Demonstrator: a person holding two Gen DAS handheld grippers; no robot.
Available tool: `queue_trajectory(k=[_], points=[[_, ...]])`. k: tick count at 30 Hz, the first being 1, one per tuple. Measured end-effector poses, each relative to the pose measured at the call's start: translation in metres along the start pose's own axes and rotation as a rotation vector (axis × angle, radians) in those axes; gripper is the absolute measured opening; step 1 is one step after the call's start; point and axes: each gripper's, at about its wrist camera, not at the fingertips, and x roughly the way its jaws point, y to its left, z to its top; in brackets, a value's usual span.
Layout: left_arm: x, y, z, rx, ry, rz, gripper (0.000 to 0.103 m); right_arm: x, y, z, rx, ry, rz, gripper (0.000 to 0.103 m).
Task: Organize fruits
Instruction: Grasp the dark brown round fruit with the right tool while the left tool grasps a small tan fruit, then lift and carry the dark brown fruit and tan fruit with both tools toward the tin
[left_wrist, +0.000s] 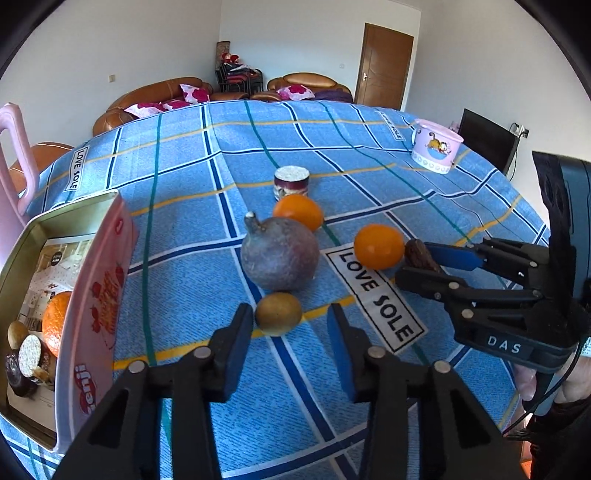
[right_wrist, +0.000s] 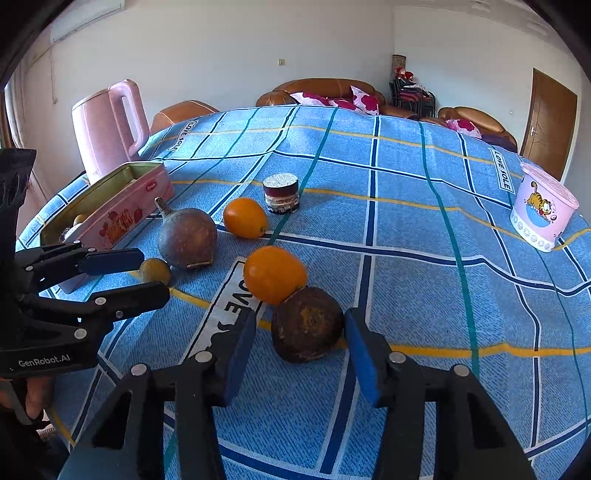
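Left gripper (left_wrist: 290, 319) points down at the table, its blue pads set either side of a small green-brown fruit (left_wrist: 279, 313); the left pad (left_wrist: 242, 345) lies at the fruit's edge, while cloth shows between the fruit and the right pad, so the jaws bracket the fruit without a visible pinch. Right gripper (right_wrist: 300, 334) likewise straddles a dark brown fruit (right_wrist: 307, 325): its right pad (right_wrist: 360, 349) meets the fruit's side, the left pad stands just clear of it, and no firm grip is seen. A near orange fruit (right_wrist: 274, 274) touches the brown fruit on its far side and lies partly on a "LOVE SOLE" label (left_wrist: 375, 291) of the blue checked cloth (right_wrist: 406, 229). A large purple-grey fruit (left_wrist: 279, 254) with a stem sits just beyond the green-brown one, and a far orange fruit (left_wrist: 298, 211) lies behind it, near a small jar (left_wrist: 291, 182). At the left edge of the table, a pink tin (left_wrist: 90, 306) holds an orange (left_wrist: 57, 323) and some small round items. A pink kettle (right_wrist: 109, 127) stands behind the tin; a pink cartoon cup (right_wrist: 541, 206) stands well apart, at the far right.
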Motion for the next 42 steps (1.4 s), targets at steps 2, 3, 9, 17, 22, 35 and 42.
queue_trajectory(k=[2,3,9,17,22,35,42], points=[[0.001,-0.002,-0.001,0.012,0.004,0.002,0.029,0.000,-0.001,0.000,0.004,0.002,0.008,0.040],[0.000,-0.002,-0.001,0.016,0.001,0.003,0.029,0.000,-0.001,0.000,0.003,0.002,0.009,0.040],[-0.006,-0.001,-0.002,0.016,-0.038,0.017,0.029,-0.005,0.000,-0.002,0.003,-0.024,0.009,0.040],[-0.015,0.004,-0.004,-0.002,-0.089,0.028,0.029,-0.014,0.003,-0.004,-0.016,-0.076,0.005,0.040],[-0.020,0.006,-0.005,-0.013,-0.118,0.032,0.029,-0.022,0.008,-0.006,-0.044,-0.125,0.000,0.040],[-0.031,0.008,-0.008,-0.032,-0.192,0.057,0.029,-0.031,0.012,-0.009,-0.069,-0.185,-0.008,0.040],[-0.039,0.009,-0.010,-0.039,-0.235,0.074,0.029,-0.035,0.013,-0.010,-0.079,-0.212,-0.013,0.040]])
